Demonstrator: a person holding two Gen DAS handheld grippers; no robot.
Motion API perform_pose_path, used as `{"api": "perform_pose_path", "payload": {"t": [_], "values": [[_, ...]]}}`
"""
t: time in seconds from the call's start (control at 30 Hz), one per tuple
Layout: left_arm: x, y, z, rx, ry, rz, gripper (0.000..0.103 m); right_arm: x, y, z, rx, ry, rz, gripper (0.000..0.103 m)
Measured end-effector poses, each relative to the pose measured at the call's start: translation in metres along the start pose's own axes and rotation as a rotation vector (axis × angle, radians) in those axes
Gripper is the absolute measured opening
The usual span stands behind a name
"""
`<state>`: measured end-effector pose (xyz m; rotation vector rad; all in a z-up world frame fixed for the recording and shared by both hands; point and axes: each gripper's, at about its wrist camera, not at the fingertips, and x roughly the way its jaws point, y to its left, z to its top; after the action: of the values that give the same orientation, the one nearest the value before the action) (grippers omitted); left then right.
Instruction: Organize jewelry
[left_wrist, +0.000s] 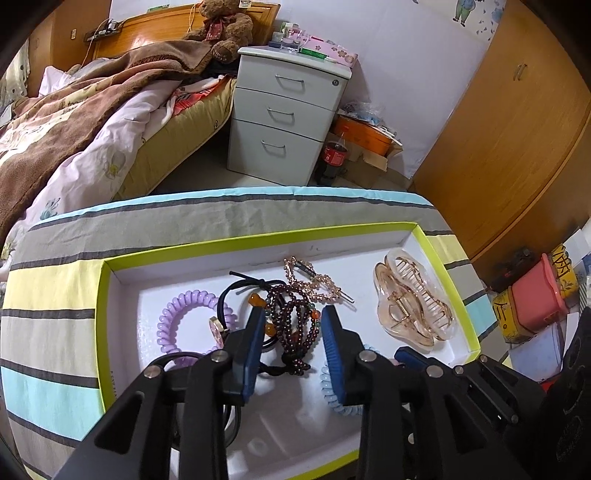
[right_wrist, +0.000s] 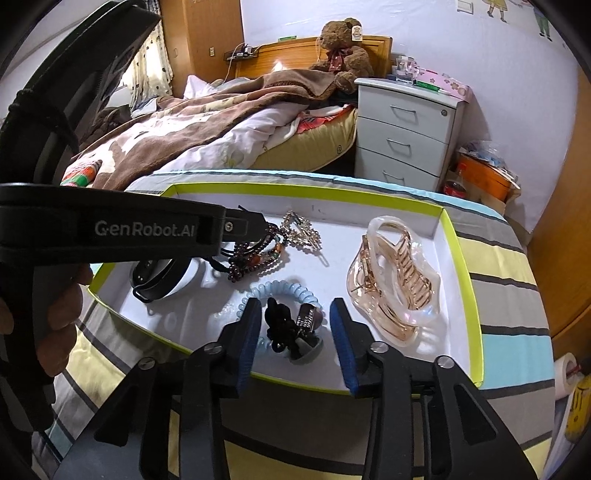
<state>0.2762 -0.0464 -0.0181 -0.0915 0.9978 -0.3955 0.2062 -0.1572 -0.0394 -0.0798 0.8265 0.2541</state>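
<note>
Both claws hang unclenched over the tray (left_wrist: 258, 240): left claw (left_wrist: 293, 314) straddles the dark bead bracelet (left_wrist: 295, 321), strands running lengthwise straight ahead, right claw (right_wrist: 293, 306) straddles the black hair tie (right_wrist: 282, 326).

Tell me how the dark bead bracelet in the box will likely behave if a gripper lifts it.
The dark bead bracelet lies in loose loops, so it probably hangs limp. Its round beads look smooth and may slip between pads. It overlaps the black hair tie, which might come along.
</note>
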Motion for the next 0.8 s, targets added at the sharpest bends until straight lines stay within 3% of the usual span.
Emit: {"api": "perform_pose_path", "payload": {"t": [0.43,0.8], "values": [[-0.024,0.000,-0.006,-0.010,-0.034,0.018,0.046,-0.020,-0.001,-0.003,0.028,-0.043,0.005,0.049],[-0.064,0.001,-0.028,-0.033,-0.115,0.107,0.049,-0.049,-0.006,-0.013,0.076,-0.088,-0.005,0.049]]}}
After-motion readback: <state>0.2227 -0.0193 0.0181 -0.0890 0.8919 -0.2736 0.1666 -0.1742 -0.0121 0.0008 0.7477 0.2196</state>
